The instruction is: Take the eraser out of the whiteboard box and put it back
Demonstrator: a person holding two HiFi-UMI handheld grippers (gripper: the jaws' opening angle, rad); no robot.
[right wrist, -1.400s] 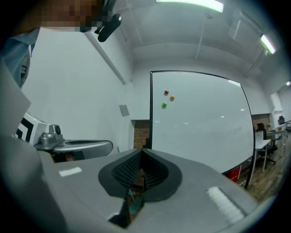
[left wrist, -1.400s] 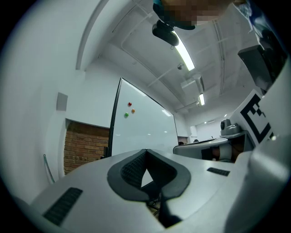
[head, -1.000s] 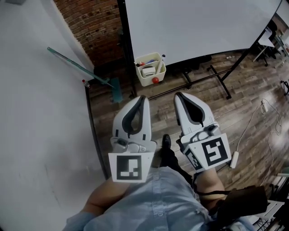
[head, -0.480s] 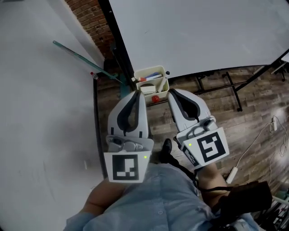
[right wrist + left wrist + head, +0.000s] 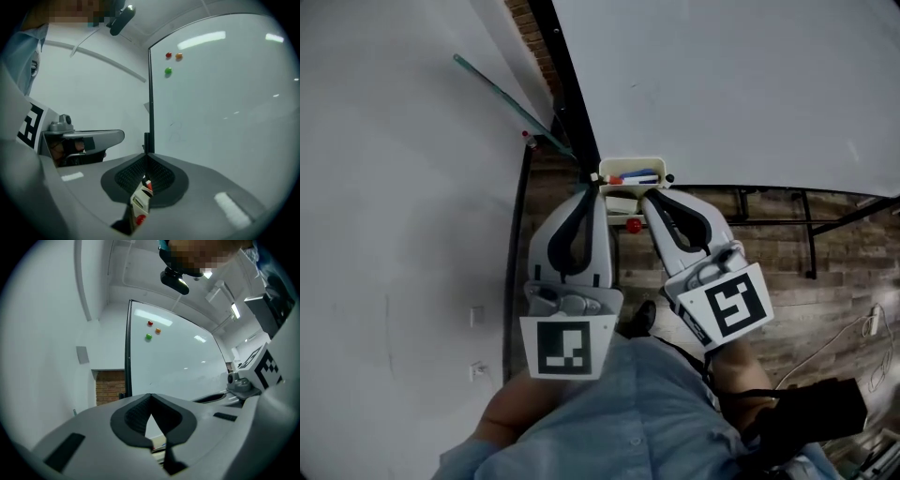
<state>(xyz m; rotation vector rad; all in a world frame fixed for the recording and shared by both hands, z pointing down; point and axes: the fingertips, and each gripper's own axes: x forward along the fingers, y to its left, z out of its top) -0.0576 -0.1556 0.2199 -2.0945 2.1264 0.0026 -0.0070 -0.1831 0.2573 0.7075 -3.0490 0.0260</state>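
Two grippers nose up to the whiteboard box (image 5: 630, 167). The eraser (image 5: 621, 201) sits inside it, just ahead and between their tips, and the right gripper (image 5: 647, 197) looks nearer. The left gripper (image 5: 598, 187) is closed and empty. The right's jaws have just begun parting, barely, with nothing between them.

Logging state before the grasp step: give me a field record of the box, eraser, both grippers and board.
box: cream, hangs at the whiteboard's lower left edge
contents: markers show; eraser not clearly made out behind the grippers
left gripper: fingers together, empty, tip at the box's left side
right gripper: fingers look together at the tips, though they have just begun opening; nothing between them; tip at the box's right side
magnets: red magnet, orange magnet, green magnet, high on the board
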